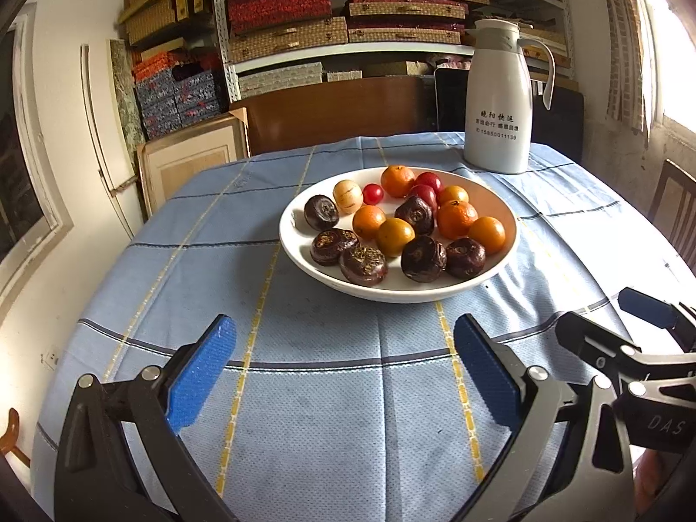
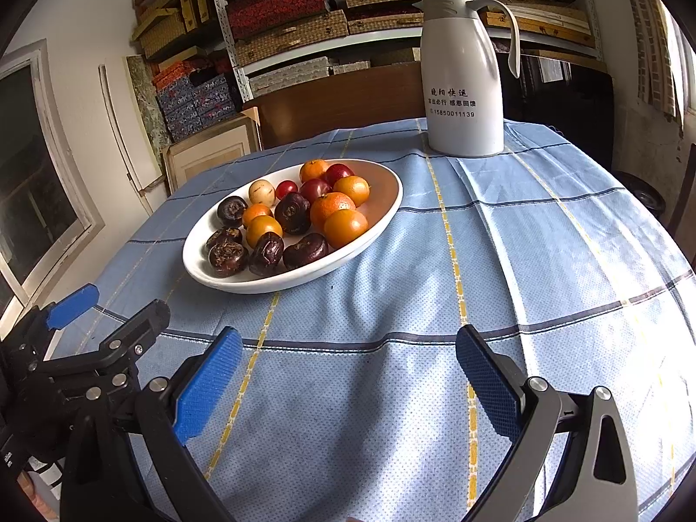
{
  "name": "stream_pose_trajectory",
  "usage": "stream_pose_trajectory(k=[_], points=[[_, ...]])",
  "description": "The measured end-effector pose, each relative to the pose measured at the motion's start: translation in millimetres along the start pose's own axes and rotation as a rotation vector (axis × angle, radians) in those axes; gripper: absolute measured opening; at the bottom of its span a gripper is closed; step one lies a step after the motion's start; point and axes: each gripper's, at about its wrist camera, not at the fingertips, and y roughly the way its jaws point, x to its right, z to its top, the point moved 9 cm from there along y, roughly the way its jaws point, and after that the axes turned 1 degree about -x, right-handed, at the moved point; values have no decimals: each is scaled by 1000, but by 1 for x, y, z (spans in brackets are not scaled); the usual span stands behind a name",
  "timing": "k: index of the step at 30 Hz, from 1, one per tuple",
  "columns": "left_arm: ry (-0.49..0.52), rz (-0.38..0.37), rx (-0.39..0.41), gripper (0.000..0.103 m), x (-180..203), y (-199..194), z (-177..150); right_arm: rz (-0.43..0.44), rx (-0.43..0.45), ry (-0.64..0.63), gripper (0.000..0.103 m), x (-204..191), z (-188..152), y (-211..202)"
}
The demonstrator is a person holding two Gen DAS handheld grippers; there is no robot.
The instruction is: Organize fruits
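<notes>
A white plate [image 1: 304, 261] sits on the blue checked tablecloth and holds several fruits: orange tangerines [image 1: 456, 219], dark brown water chestnuts [image 1: 423, 259], red cherry tomatoes [image 1: 373, 193] and one pale round fruit [image 1: 347, 196]. The plate also shows in the right wrist view [image 2: 383, 209], up and to the left. My left gripper [image 1: 346, 363] is open and empty, low over the cloth in front of the plate. My right gripper [image 2: 348, 369] is open and empty, to the right of the plate. Each gripper sees the other at its side.
A white thermos jug [image 1: 498, 100] stands behind the plate at the far right of the table [image 1: 209, 261]; it also shows in the right wrist view [image 2: 465, 78]. Shelves of boxes [image 1: 326, 21] fill the back wall. A wooden chair [image 1: 674, 213] stands at the right.
</notes>
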Motion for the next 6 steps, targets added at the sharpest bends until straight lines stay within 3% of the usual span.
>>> stream_pose_trajectory(k=[6], points=[[-14, -20, -13, 98, -1, -1, 2, -3, -3, -3, 99, -1, 1, -1]])
